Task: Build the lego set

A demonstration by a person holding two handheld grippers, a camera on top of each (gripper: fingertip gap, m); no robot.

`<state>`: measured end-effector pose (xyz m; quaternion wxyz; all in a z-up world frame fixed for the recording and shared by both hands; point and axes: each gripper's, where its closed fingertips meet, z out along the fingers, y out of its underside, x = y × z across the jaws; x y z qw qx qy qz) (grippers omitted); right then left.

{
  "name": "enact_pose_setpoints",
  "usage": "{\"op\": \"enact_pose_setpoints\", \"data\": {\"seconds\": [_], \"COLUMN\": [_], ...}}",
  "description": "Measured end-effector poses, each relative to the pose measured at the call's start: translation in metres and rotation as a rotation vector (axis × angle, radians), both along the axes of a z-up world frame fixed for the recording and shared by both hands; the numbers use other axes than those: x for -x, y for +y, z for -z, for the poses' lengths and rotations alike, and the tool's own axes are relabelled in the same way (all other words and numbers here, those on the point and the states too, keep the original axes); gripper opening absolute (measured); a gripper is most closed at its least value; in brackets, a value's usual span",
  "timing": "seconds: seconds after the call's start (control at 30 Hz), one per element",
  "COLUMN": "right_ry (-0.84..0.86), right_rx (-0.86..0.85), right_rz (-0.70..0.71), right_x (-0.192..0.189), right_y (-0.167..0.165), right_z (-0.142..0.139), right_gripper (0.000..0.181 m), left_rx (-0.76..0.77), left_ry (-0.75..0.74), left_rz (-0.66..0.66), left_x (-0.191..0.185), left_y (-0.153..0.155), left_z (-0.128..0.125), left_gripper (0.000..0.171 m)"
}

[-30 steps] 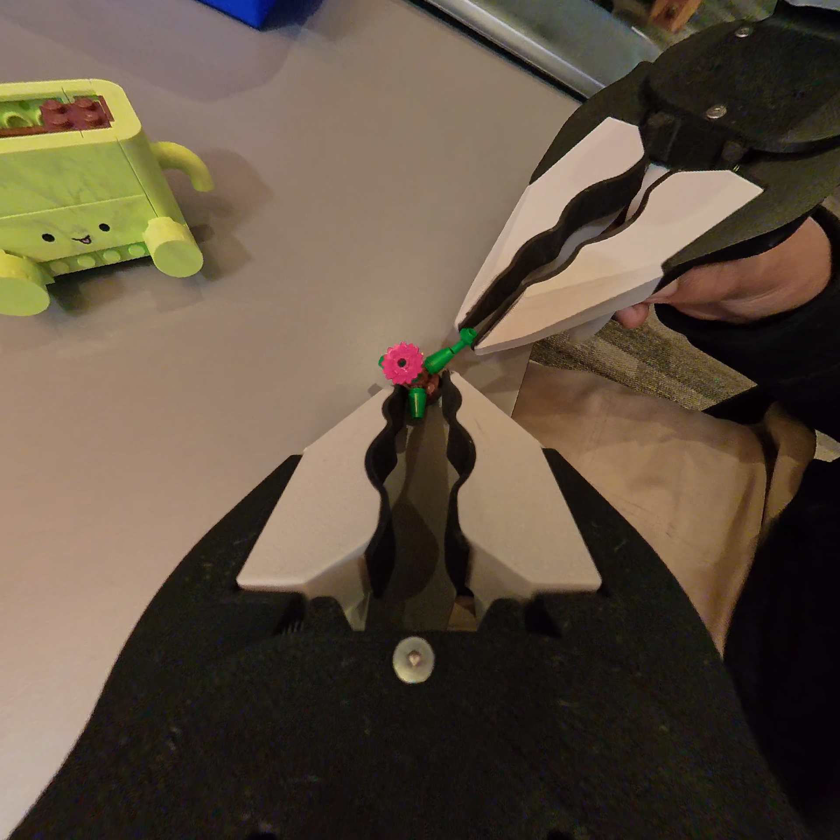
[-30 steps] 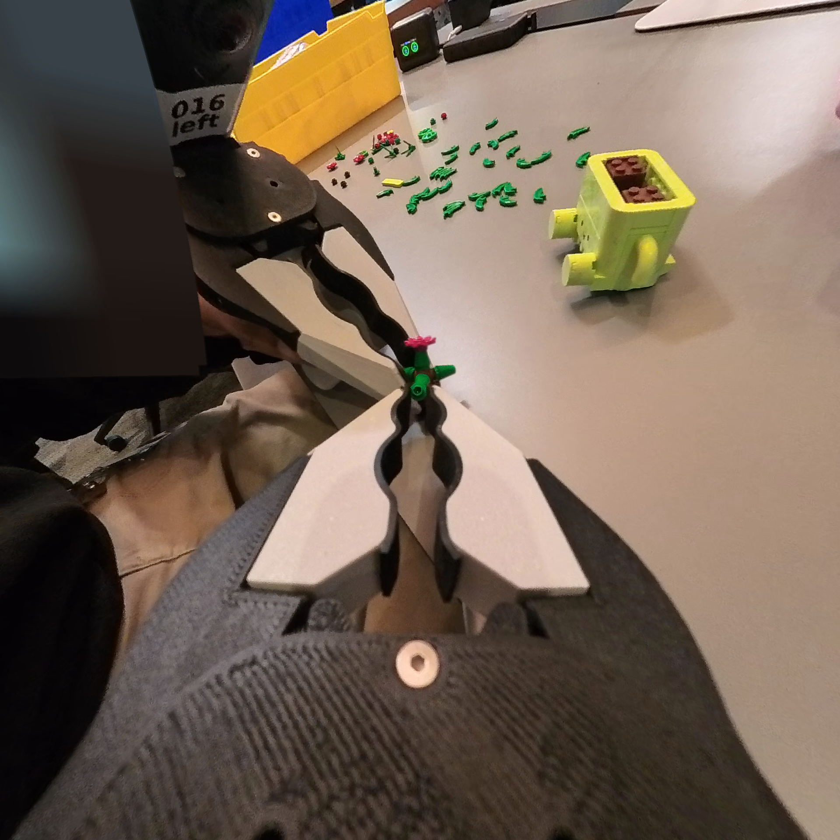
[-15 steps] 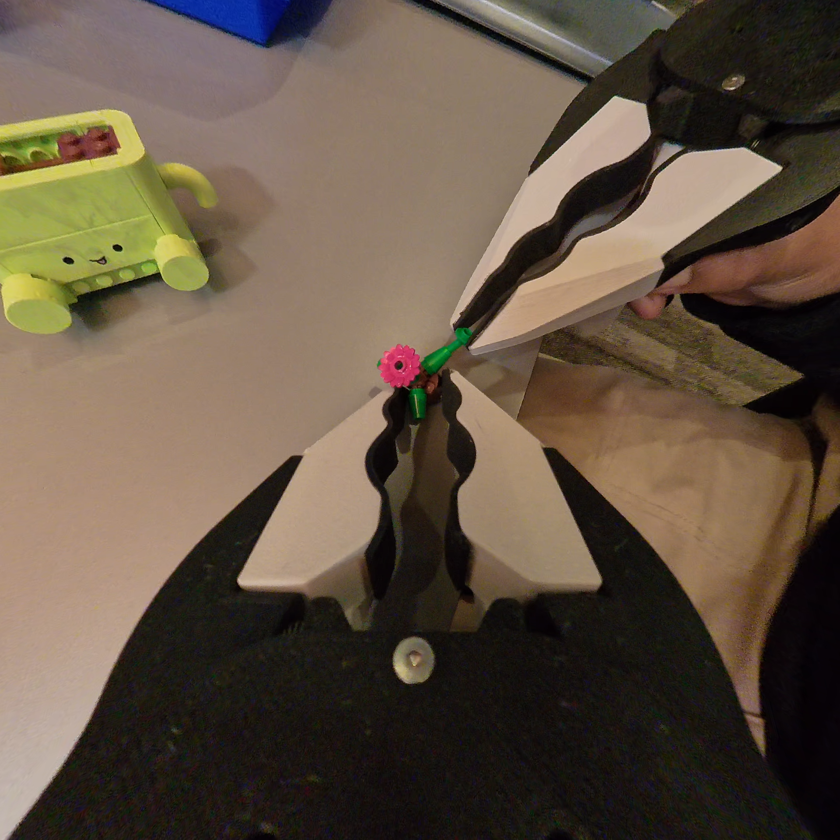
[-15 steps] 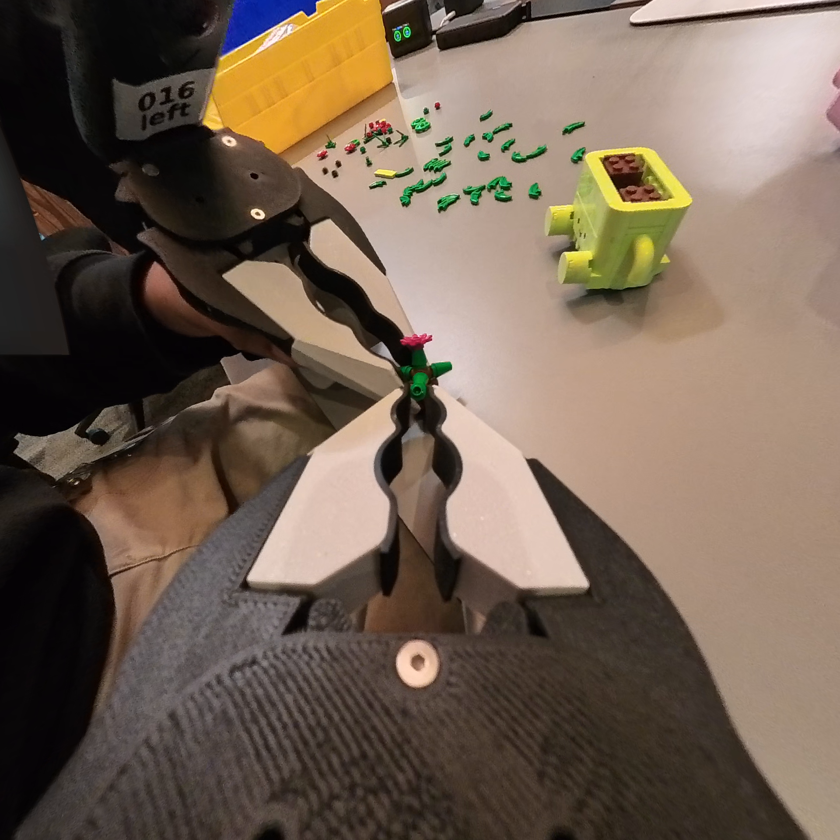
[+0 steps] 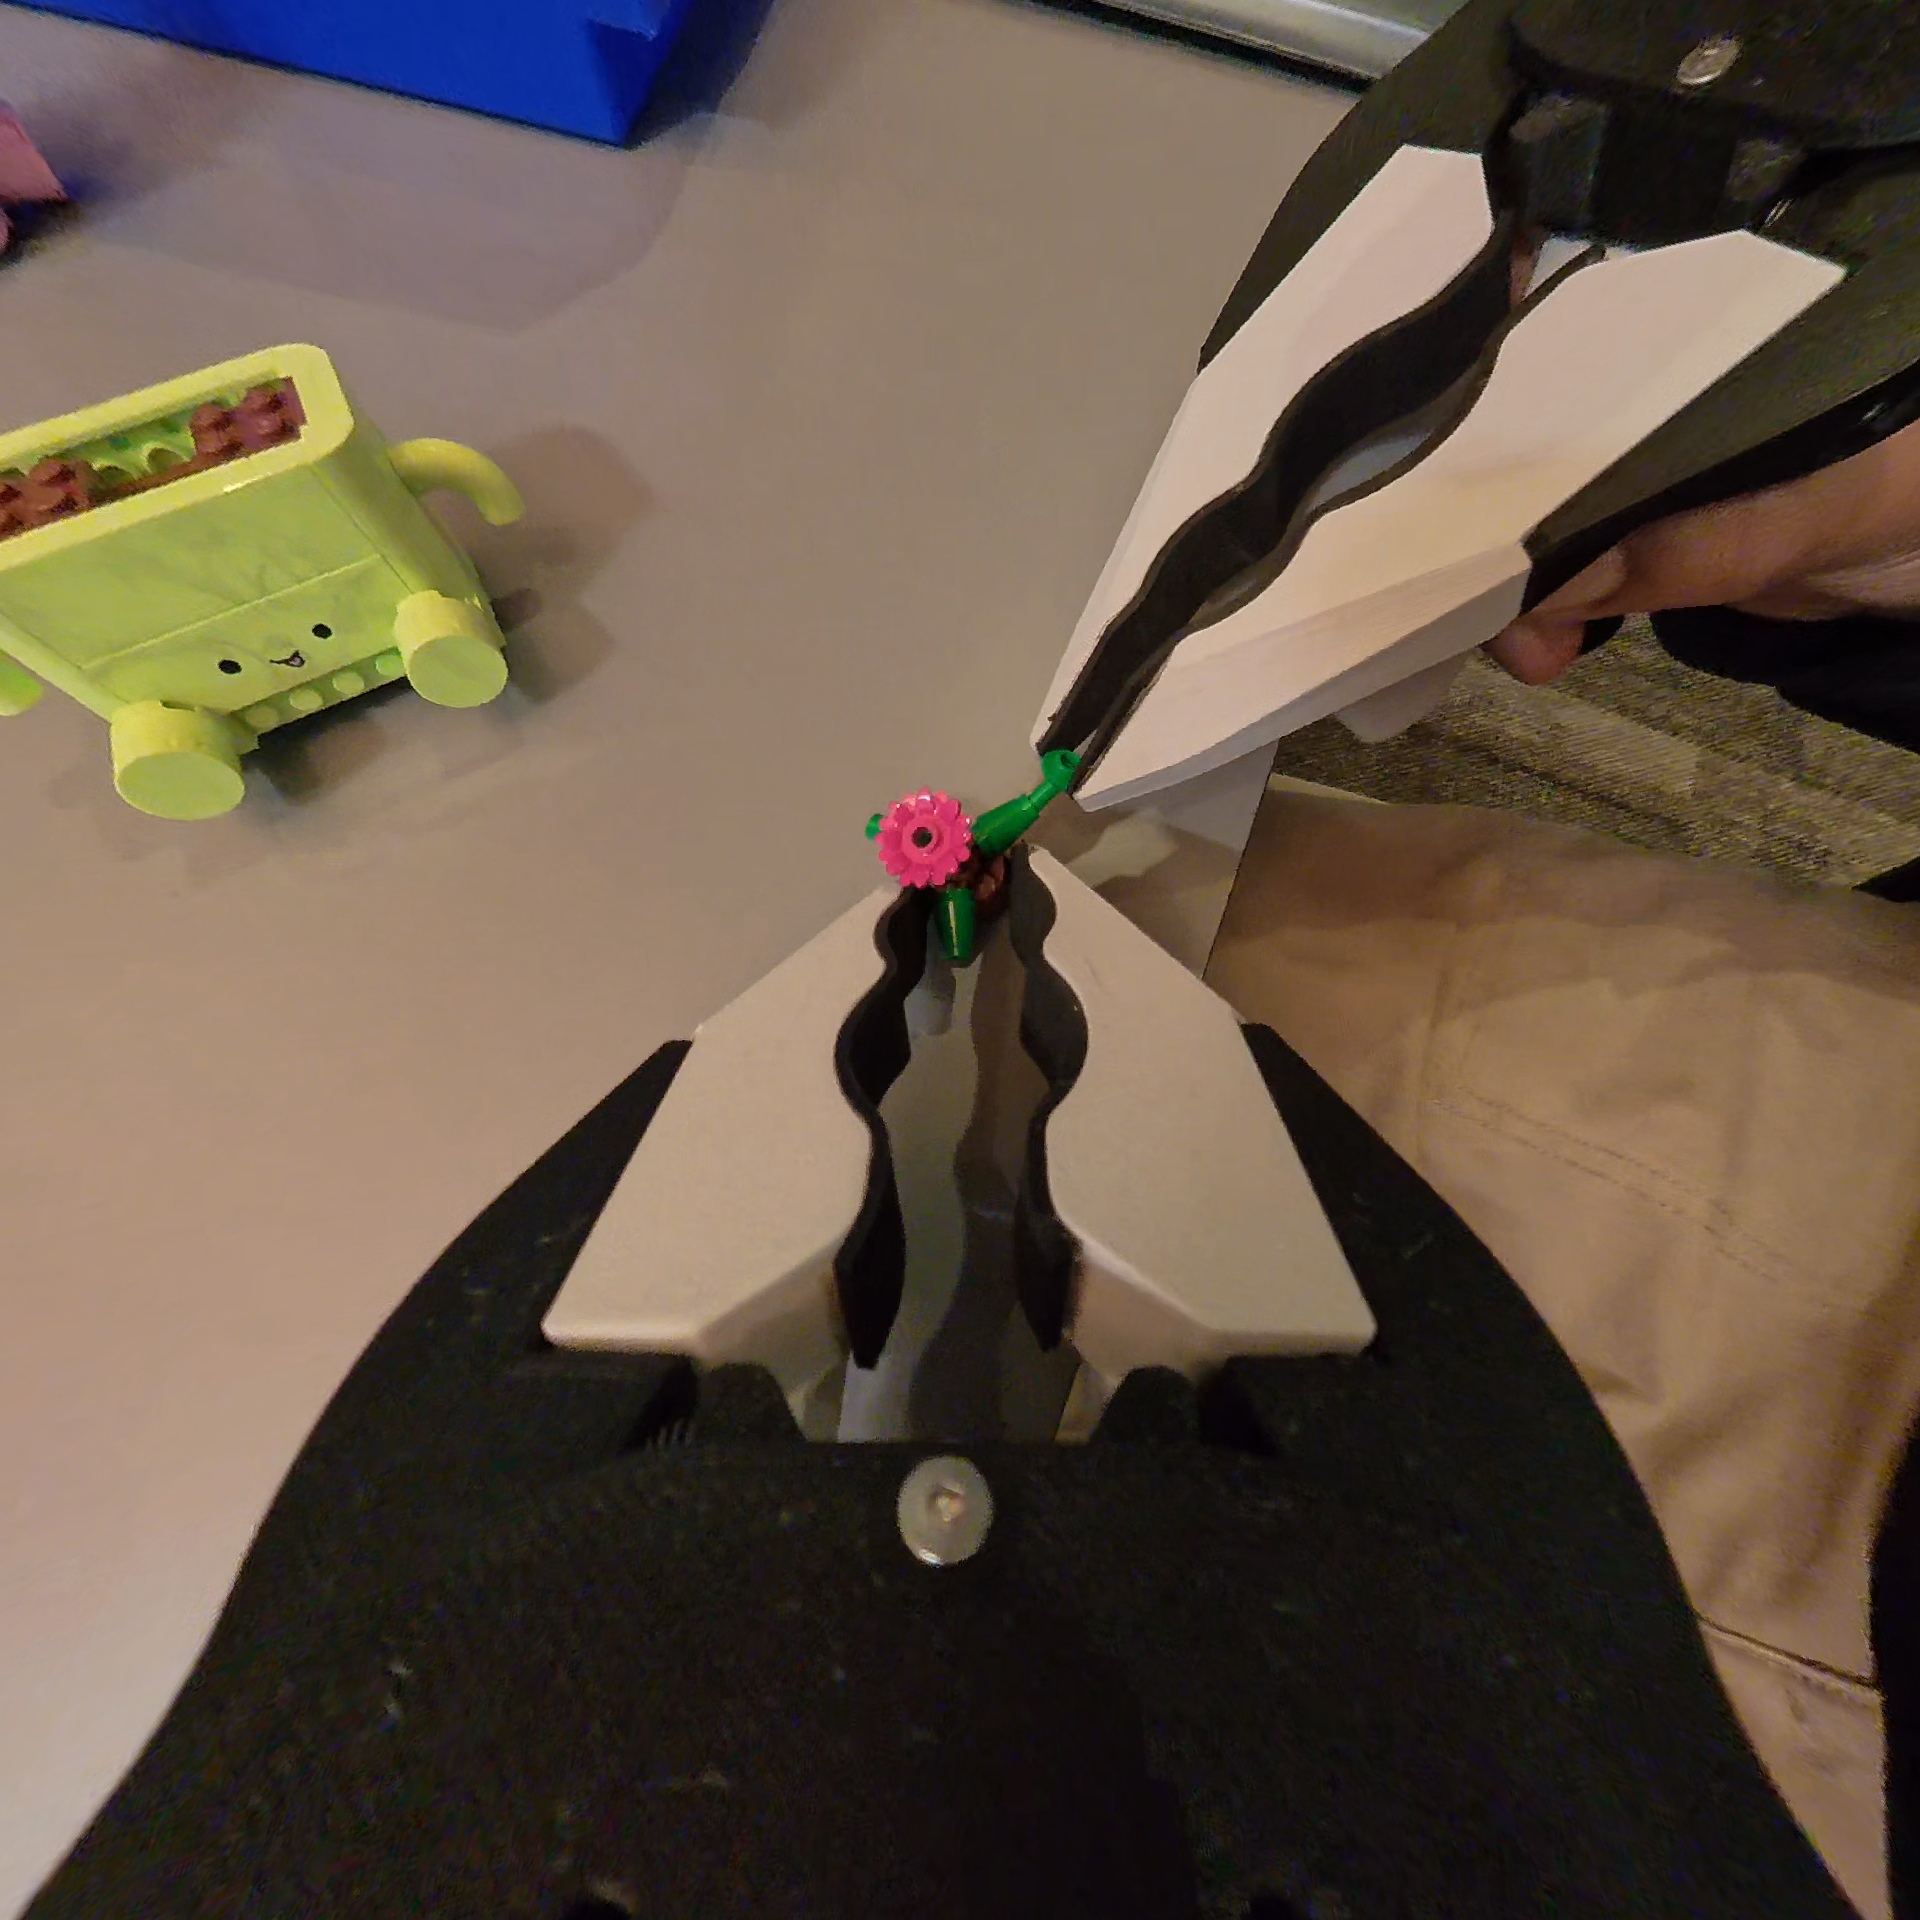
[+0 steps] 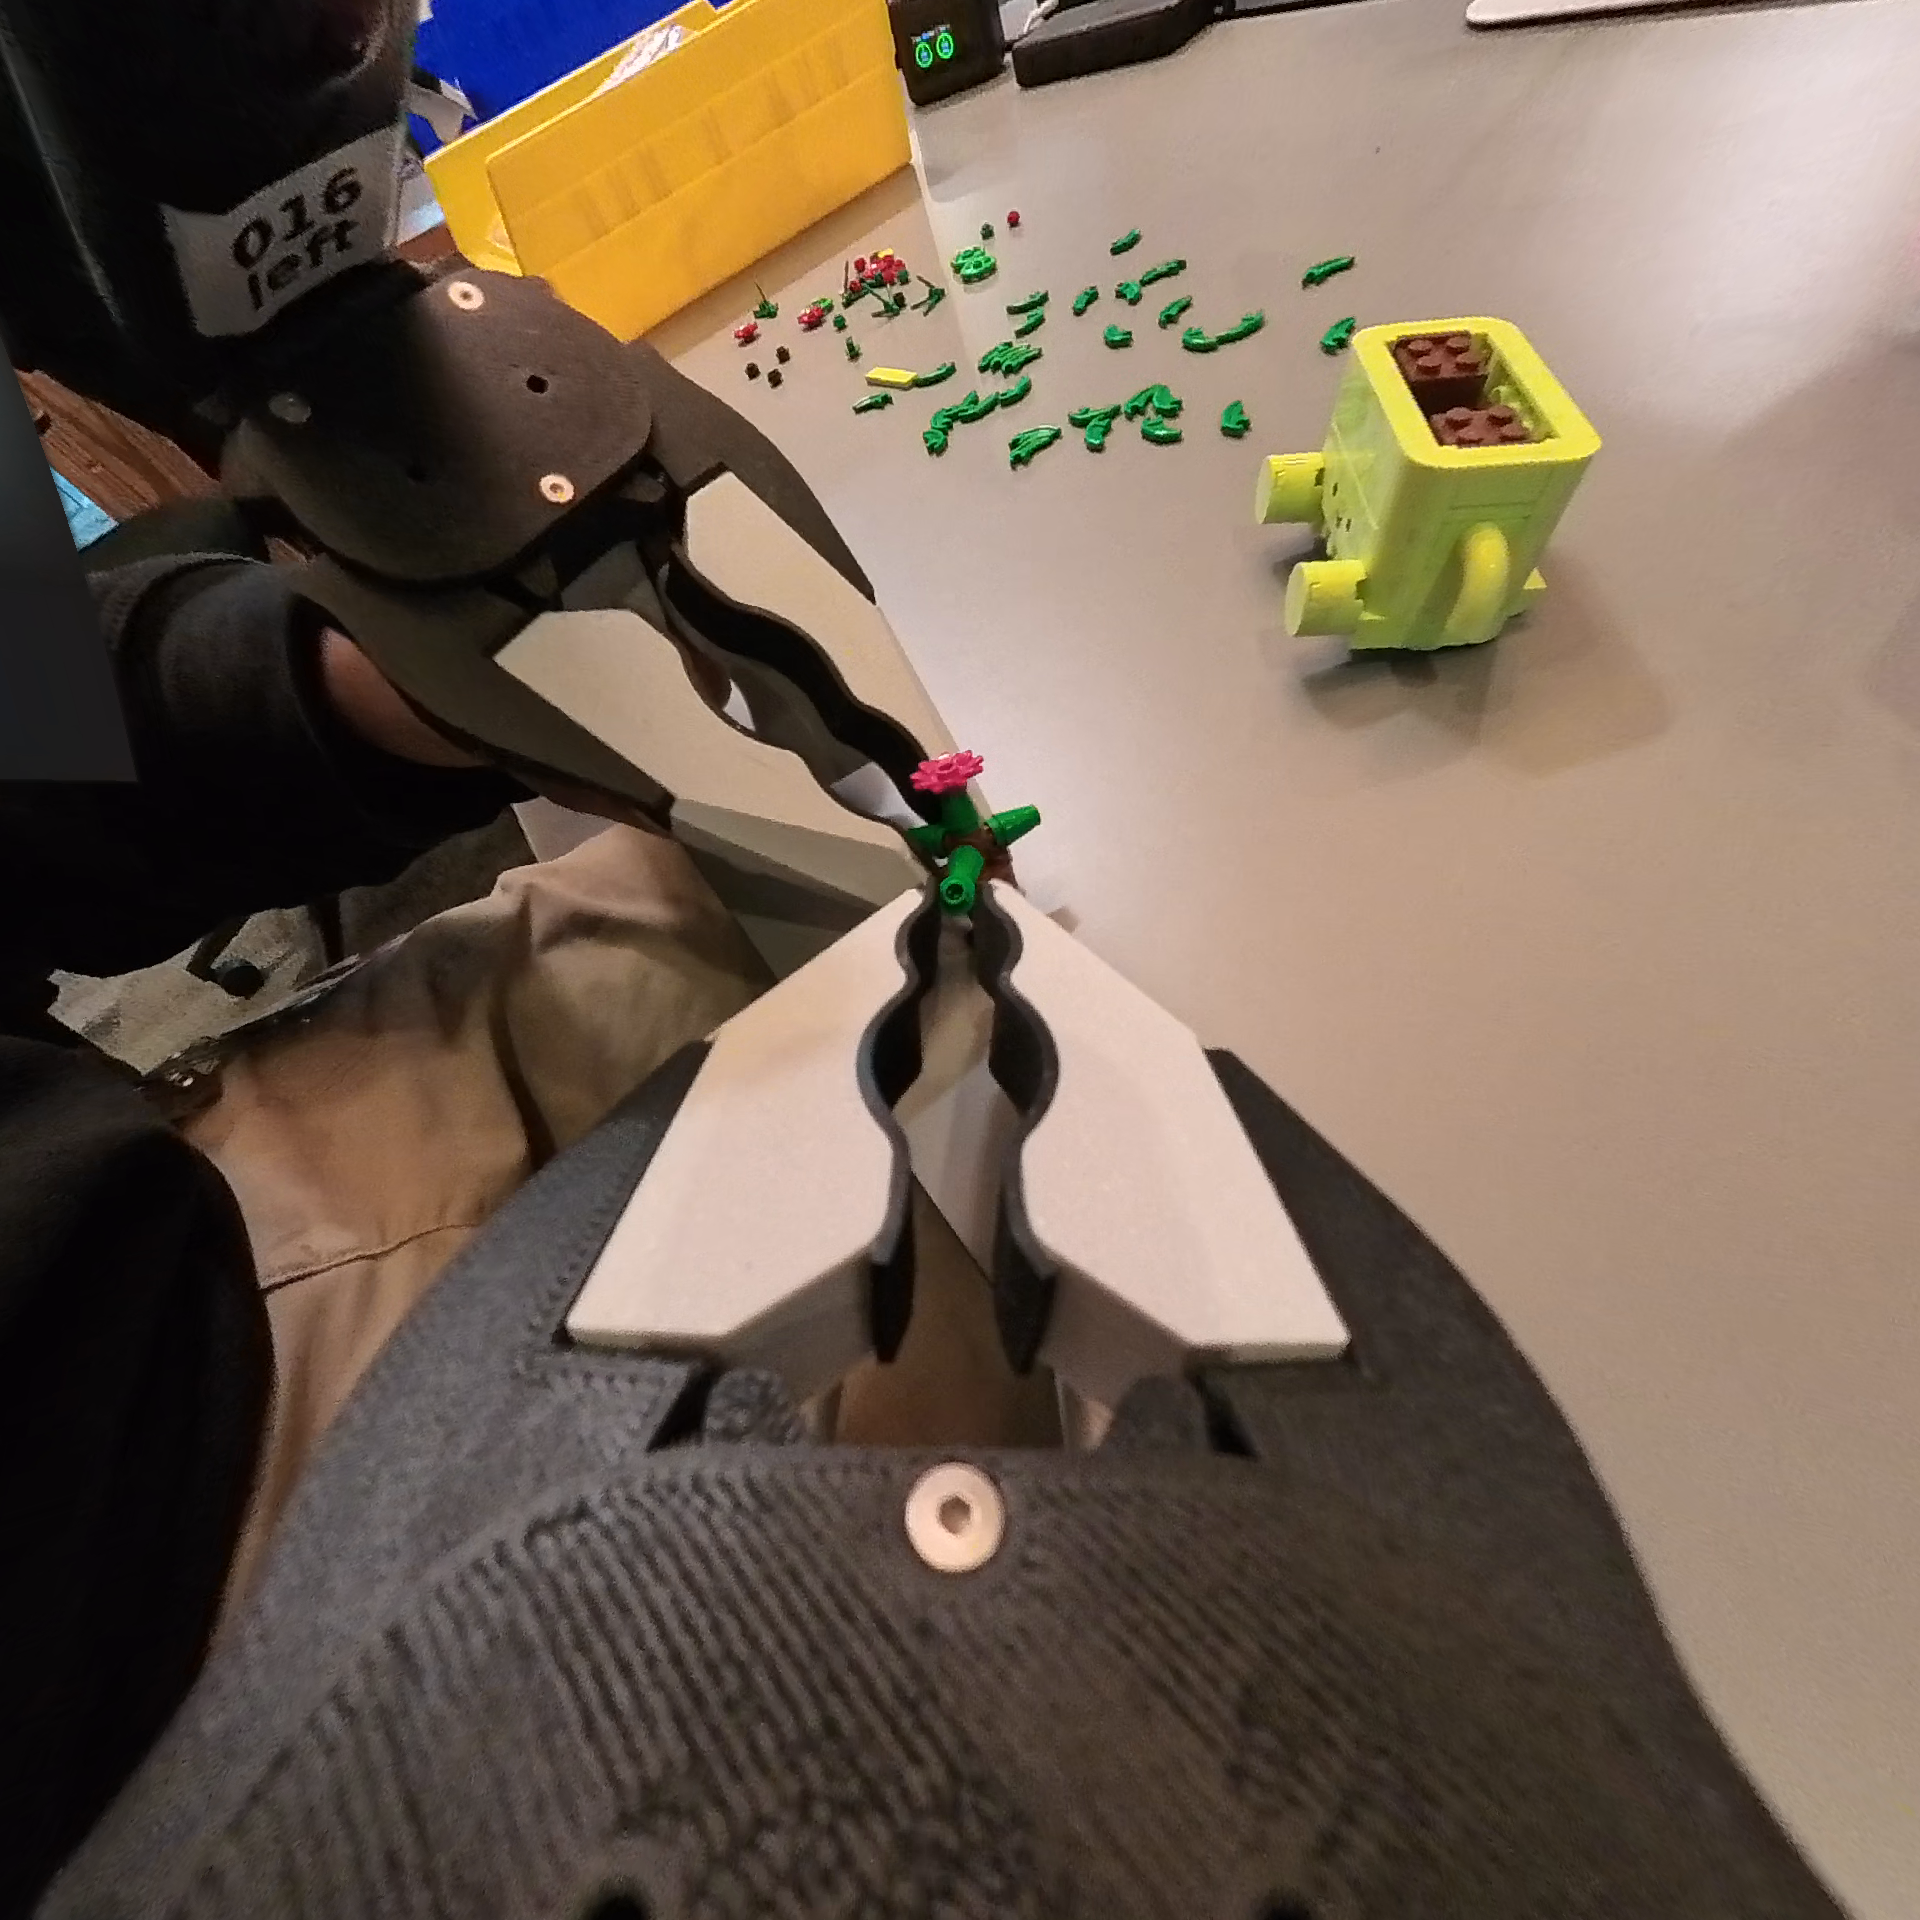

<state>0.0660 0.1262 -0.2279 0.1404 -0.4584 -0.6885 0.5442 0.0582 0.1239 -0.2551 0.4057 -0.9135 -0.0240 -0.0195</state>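
1. Two grippers meet over the grey table edge (image 5: pixel 727 416): the left gripper (image 5: pixel 961 914) is clamped on a small plastic flower sprig with pink bloom, green stems and brown hub (image 5: pixel 951 862).
2. Right gripper (image 6: pixel 961 904) pinches one green stem tip of the same sprig (image 6: pixel 961 831), arriving from two o'clock in the left wrist view.
3. Lime-green brick planter with a printed face and brown studs inside (image 5: pixel 239 582) sits at ten o'clock, well apart.
4. Scattered loose green leaf pieces (image 6: pixel 1091 384) lie at twelve o'clock in the right wrist view, near a yellow plastic bin (image 6: pixel 686 166).
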Motion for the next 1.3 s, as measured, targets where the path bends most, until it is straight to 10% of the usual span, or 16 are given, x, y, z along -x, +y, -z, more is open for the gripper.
{"op": "enact_pose_setpoints", "data": {"seconds": [1.3], "right_ry": [-0.068], "right_rx": [0.100], "right_rz": [-0.001], "right_x": [0.0031], "right_y": [0.0013], "right_z": [-0.0010], "right_gripper": [0.004], "left_rx": [0.009], "left_ry": [0.068], "left_rz": [0.004], "left_x": [-0.0012], "left_y": [0.0006], "left_z": [-0.0002], "left_gripper": [0.015]}}
